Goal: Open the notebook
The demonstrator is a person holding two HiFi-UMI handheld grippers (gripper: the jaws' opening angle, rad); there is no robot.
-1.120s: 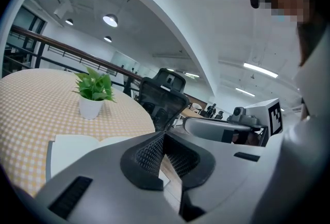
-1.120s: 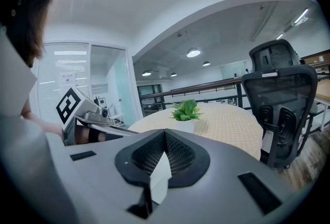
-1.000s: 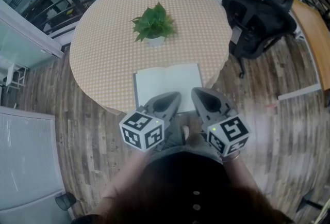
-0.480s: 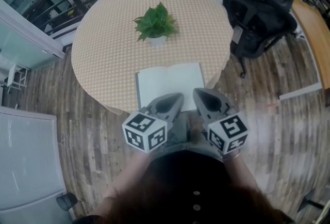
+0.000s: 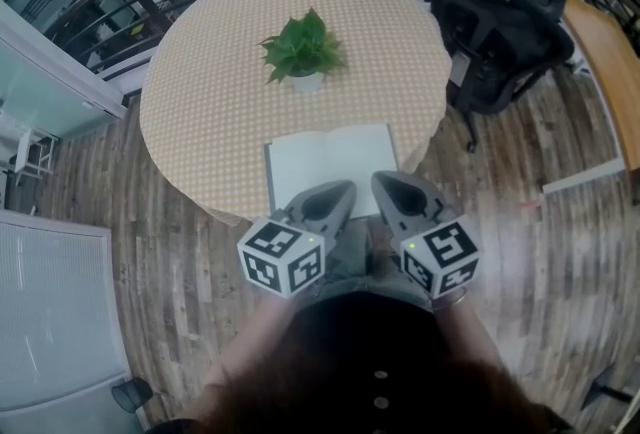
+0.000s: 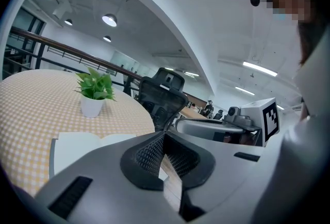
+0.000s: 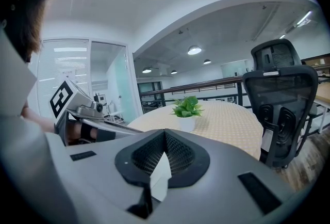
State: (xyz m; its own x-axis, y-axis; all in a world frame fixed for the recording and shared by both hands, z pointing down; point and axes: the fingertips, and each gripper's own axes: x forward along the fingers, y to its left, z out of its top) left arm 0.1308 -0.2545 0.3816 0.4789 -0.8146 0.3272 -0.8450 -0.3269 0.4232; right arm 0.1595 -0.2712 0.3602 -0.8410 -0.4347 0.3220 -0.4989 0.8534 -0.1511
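The notebook (image 5: 330, 167) lies open and flat, white pages up, at the near edge of the round table (image 5: 210, 102). Both grippers hover side by side just in front of it, over the table's near edge. My left gripper (image 5: 338, 194) points at the notebook's near edge, jaws shut and empty; in its own view the left gripper (image 6: 164, 138) has pads that meet, with the white pages (image 6: 87, 145) to the left. My right gripper (image 5: 392, 184) is by the near right corner, also shut. In the right gripper view (image 7: 165, 135) a white sliver of page shows below the closed pads.
A small potted green plant (image 5: 300, 50) stands on the table beyond the notebook. A black office chair (image 5: 500, 22) stands to the right of the table. A railing runs behind the table, a glass partition at left. The floor is wood planks.
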